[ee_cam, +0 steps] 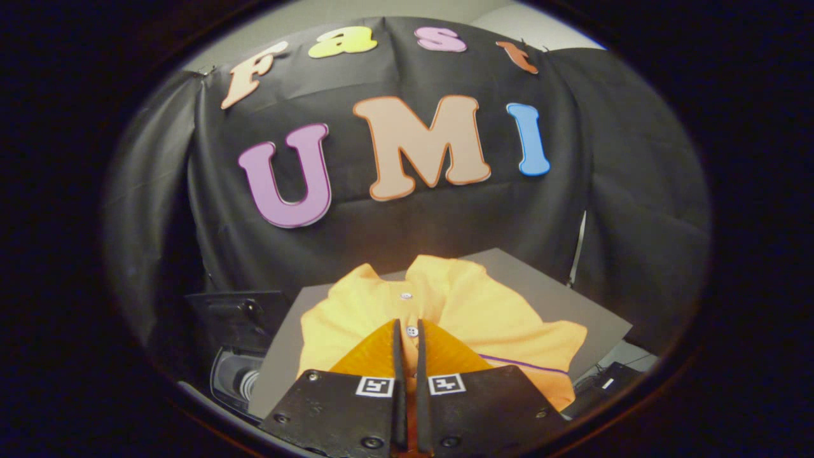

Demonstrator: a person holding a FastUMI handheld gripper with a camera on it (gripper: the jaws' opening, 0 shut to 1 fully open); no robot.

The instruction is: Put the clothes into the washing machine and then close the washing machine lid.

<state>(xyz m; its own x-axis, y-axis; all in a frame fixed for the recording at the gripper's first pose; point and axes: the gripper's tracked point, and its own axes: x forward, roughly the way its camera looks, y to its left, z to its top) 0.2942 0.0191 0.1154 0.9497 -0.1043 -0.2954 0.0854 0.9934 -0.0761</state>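
A yellow shirt (470,305) with small white buttons and a thin purple stripe lies bunched on a grey board (559,299). My gripper (408,331) is right over it, its two fingers drawn almost together. The shirt's button placket sits in the narrow slit between the fingertips, so they pinch the fabric there. Most of the shirt spreads beyond the fingers and to their right. To the left of the board and lower down is the washing machine (238,378), with its round opening showing and its dark lid (235,318) raised behind it.
The black cloth wall hangs close behind the board. A dark device (607,381) sits low beside the board's right corner. The board's left edge runs right next to the machine's opening.
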